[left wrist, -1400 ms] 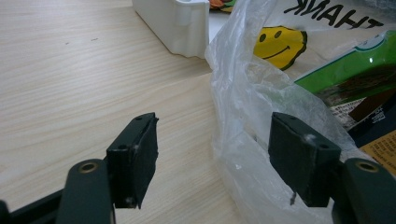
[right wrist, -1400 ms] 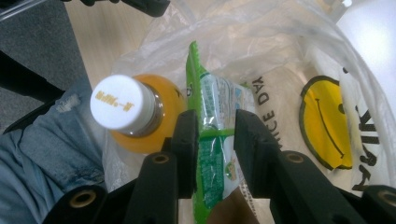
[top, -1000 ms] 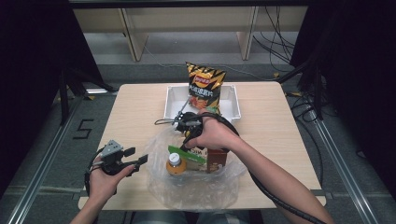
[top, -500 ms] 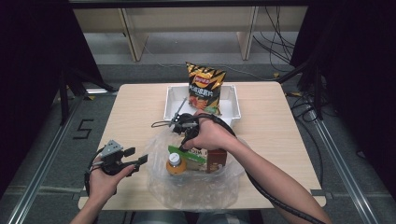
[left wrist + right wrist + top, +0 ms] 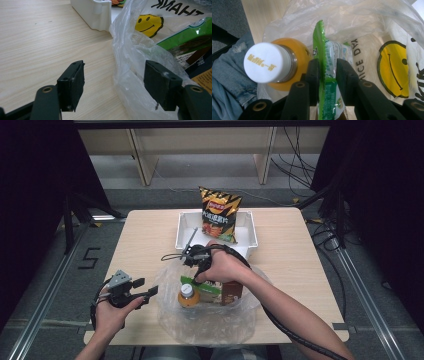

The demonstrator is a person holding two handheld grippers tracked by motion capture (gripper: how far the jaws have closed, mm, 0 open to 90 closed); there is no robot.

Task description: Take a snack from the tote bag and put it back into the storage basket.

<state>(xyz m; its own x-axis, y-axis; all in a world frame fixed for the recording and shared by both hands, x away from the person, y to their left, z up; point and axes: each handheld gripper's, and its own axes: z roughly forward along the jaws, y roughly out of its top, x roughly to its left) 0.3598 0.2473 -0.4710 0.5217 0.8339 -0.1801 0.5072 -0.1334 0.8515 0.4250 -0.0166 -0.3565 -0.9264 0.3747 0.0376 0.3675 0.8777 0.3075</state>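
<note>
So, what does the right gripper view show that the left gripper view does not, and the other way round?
Right gripper view: an orange bottle with a white cap, and the right gripper, whose jaws have just been closing, pinching a green packet beside it.
Left gripper view: a corner of the white tray, bare table, and the left gripper, jaws open at the edge of the bag.
Both: the clear bag and its yellow smiley.
</note>
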